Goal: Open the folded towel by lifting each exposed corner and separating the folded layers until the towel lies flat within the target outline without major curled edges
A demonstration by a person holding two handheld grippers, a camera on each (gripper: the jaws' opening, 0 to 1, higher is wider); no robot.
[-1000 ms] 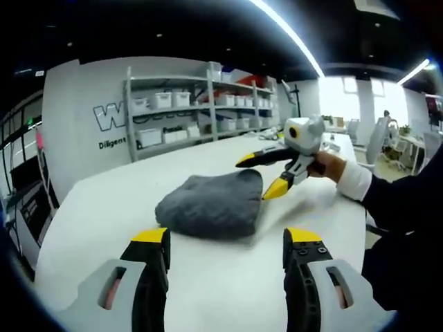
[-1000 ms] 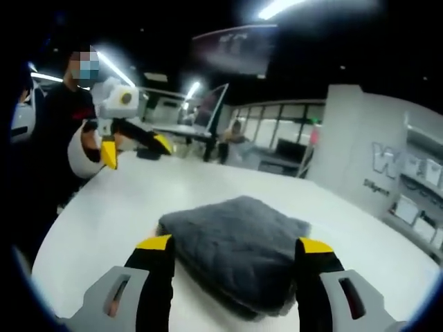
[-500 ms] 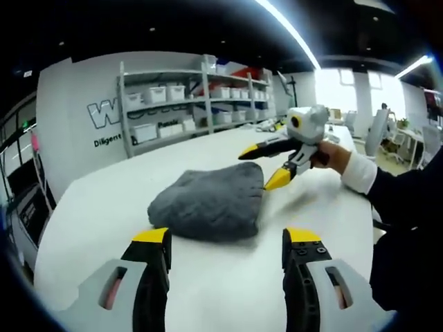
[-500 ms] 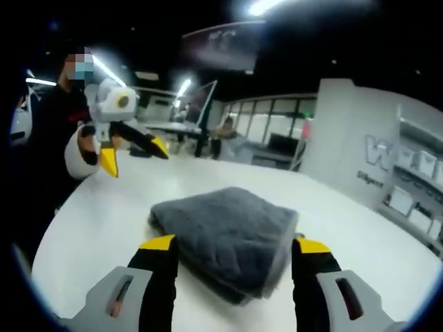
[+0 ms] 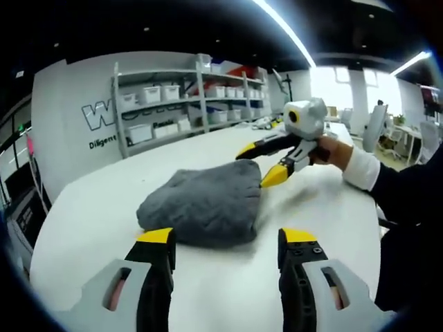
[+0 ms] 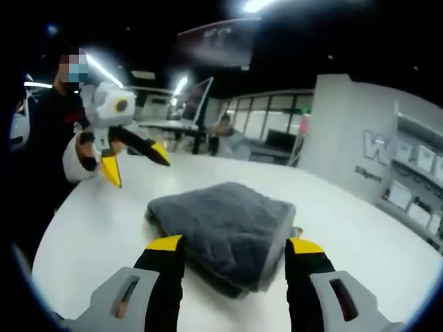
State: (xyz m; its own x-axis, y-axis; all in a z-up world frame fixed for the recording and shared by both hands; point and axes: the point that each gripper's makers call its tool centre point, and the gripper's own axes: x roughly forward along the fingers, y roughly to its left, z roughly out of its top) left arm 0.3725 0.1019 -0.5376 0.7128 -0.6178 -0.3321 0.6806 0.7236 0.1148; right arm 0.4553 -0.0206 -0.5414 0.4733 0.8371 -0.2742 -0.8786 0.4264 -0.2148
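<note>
A broad white worktop (image 5: pixel 97 207) with a smooth, matte face and a rounded edge carries the work. Behind it in the left gripper view stands a pale wall with dark lettering and a grey metal shelving unit (image 5: pixel 187 93) stacked with white bins. Long ceiling light strips (image 5: pixel 284 31) run overhead against a dark ceiling. In the right gripper view the far side of the room has glass partitions (image 6: pixel 259 128) and desks, too blurred to detail.

The towel (image 5: pixel 201 204) is dark grey, thick and plush, folded into a soft-cornered pad several layers deep; the stacked layers show along its near edge in the right gripper view (image 6: pixel 221 221). It lies flat on the worktop.

The left gripper (image 5: pixel 225 238) has its yellow-tipped black jaws spread wide, just short of the towel's near edge, touching nothing. The right gripper (image 6: pixel 234 245) also has its jaws spread, and the towel's near edge lies between the tips, seemingly not pinched. Seen from the left gripper view, the right gripper (image 5: pixel 266 164) is held by a hand in a white cuff and dark sleeve, jaws parted, one yellow tip at the towel's far corner. Seen from the right gripper view, the left gripper (image 6: pixel 135 162) hangs above the worktop beyond the towel, jaws parted.
</note>
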